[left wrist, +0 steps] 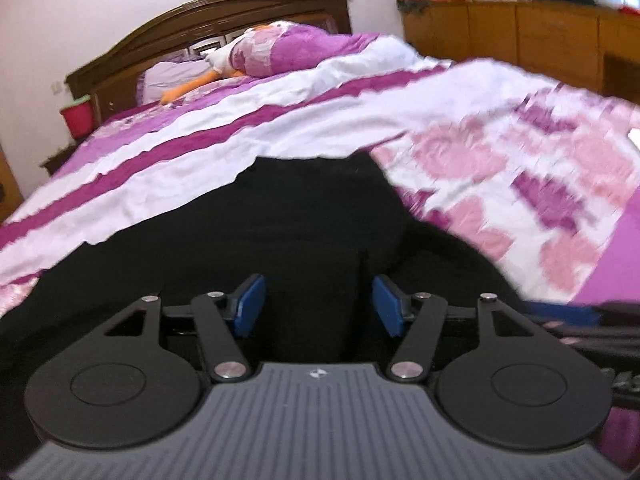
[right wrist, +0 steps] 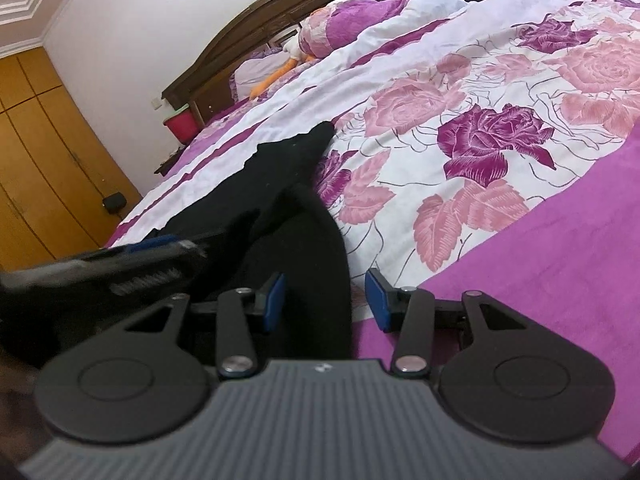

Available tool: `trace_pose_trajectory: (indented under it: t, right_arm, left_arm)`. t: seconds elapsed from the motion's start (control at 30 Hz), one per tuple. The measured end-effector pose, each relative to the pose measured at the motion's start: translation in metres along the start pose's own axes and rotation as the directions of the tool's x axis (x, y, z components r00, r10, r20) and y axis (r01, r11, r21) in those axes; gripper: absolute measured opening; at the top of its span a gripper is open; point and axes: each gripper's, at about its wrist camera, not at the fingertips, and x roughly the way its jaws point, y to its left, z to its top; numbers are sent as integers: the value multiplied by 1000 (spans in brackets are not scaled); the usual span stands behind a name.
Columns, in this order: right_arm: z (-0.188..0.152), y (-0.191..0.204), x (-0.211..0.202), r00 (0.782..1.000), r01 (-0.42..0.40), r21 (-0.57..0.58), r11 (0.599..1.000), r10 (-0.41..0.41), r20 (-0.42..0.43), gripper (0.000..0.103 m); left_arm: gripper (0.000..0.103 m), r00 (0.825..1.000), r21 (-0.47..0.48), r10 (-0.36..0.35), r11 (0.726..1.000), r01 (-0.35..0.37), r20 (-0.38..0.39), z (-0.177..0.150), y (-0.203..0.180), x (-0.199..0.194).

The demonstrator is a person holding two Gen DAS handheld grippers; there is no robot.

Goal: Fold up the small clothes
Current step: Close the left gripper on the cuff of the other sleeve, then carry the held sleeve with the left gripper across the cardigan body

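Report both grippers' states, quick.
Left gripper: open, over the black garment.
Right gripper: open, garment edge between its pads, not pinched.

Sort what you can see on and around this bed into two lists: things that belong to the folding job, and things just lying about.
Job:
black garment
left gripper
right gripper
floral bedspread, the work surface

Lying about:
folded duvet
orange stuffed toy
red bin
wooden cabinets
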Motion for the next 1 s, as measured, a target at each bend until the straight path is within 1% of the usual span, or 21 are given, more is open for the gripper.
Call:
trace_pose_trajectory:
  t: [0.07,0.1,0.13,0.17,0.2,0.23,0.37,0.43,0.53,0.63,0.73,0.87,0.93,0.97,1.0]
  right_arm:
    - [0,1,0,1000,3,-4,1000,-3,0,46]
    - [0,1,0,1000,2,-3,1000,-2,0,46]
    - [0,1,0,1000,1,-2,1000,-1,1,46]
    - [0,1,0,1000,1,-2,1000,-1,1,46]
    - [-1,1,0,1000,2,-3,1000,-2,1,46]
    - [-1,1,0,1000,3,-5,1000,-3,1,46]
    - [-2,3,3,1000,21,-13,1000,-21,-1,46]
    - [-2,5,3,999,32,-22,999,-32,-2,46]
    - [-3,7,4,999,42,-31,999,-42,1,46]
    - [-4,8,5,999,51,-38,998,-51,0,46]
    - [-3,10,7,998,65,-42,997,-65,-3,46]
    - [-4,14,8,996,83,-67,994,-84,-3,46]
    - [-4,16,9,995,94,-79,992,-95,-6,46]
    - [-3,17,10,995,100,-85,991,-101,-9,46]
    - [-3,18,10,994,104,-92,990,-106,-13,46]
  left_arm:
    - [65,998,12,61,998,-61,-12,-4,-2,10]
    - [62,996,25,90,996,-90,-14,-6,-2,14]
    - [44,995,27,99,995,-99,-1,-8,0,14]
    - [24,995,21,102,995,-102,13,-8,2,12]
    - [20,994,10,105,994,-105,24,-8,6,7]
    - [18,994,-16,104,994,-104,37,-6,12,3]
    - [17,993,-120,87,990,-76,83,1,42,-18]
    - [15,987,-145,129,983,-114,98,4,54,-26]
    - [15,971,-182,212,965,-189,113,3,80,-34]
    - [15,963,-256,259,939,-231,81,-6,117,-39]
    - [15,963,-317,268,916,-246,26,-21,150,-38]
    - [16,969,-375,243,894,-243,-48,-49,179,-36]
    - [17,975,-395,210,892,-221,-72,-62,187,-34]
    - [22,975,-401,206,889,-221,-81,-66,187,-32]
    - [24,974,-404,208,886,-225,-87,-70,189,-33]
